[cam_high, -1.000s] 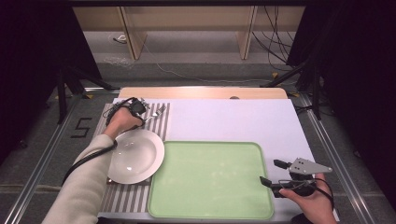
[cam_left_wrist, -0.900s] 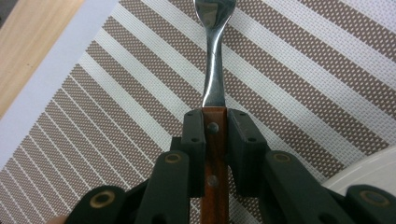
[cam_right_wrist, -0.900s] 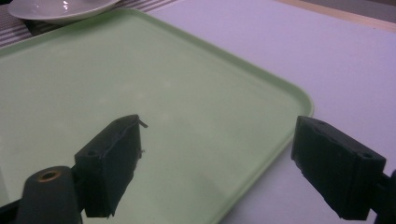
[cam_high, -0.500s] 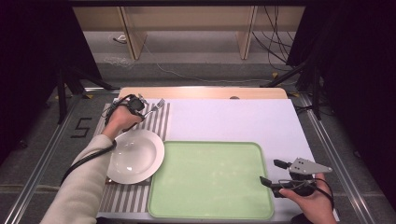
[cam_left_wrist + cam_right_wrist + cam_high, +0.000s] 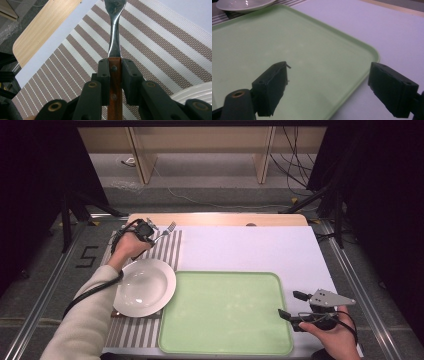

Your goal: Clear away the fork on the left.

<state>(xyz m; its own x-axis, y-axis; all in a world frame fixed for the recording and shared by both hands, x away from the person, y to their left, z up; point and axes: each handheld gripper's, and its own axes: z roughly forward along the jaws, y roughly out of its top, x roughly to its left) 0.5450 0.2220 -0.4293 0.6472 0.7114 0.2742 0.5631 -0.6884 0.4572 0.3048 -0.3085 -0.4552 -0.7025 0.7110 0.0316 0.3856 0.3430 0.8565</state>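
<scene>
Since a second ago the left gripper [image 5: 150, 231] has carried the fork [image 5: 162, 233] a little toward the far edge of the striped placemat [image 5: 170, 251], and the fork's tines now poke out past the hand toward the white cloth; the right gripper has not shifted.

From the high view, the left hand [image 5: 131, 242] holds its gripper over the far end of the placemat, beyond the white plate [image 5: 144, 287], which lies on the mat and touches the left rim of the green tray [image 5: 226, 347]. The right gripper [image 5: 290, 305] sits at the tray's right edge, near the table's near right corner, with the right hand [image 5: 327, 332] behind it.

Looking along the left gripper [image 5: 115, 72], its jaws are clenched on the fork's [image 5: 114, 37] brown wooden handle, right where the handle meets the metal neck. The shiny neck runs straight up over the placemat's [image 5: 155, 47] brown and white stripes. A curve of the plate [image 5: 197, 92] shows at lower right.

Looking along the right gripper [image 5: 329, 87], its jaws stand wide apart with nothing between them, one over the tray [image 5: 287, 45], the other over the white cloth [image 5: 392, 32] just outside the rim. The plate [image 5: 244, 4] is at the far corner.
</scene>
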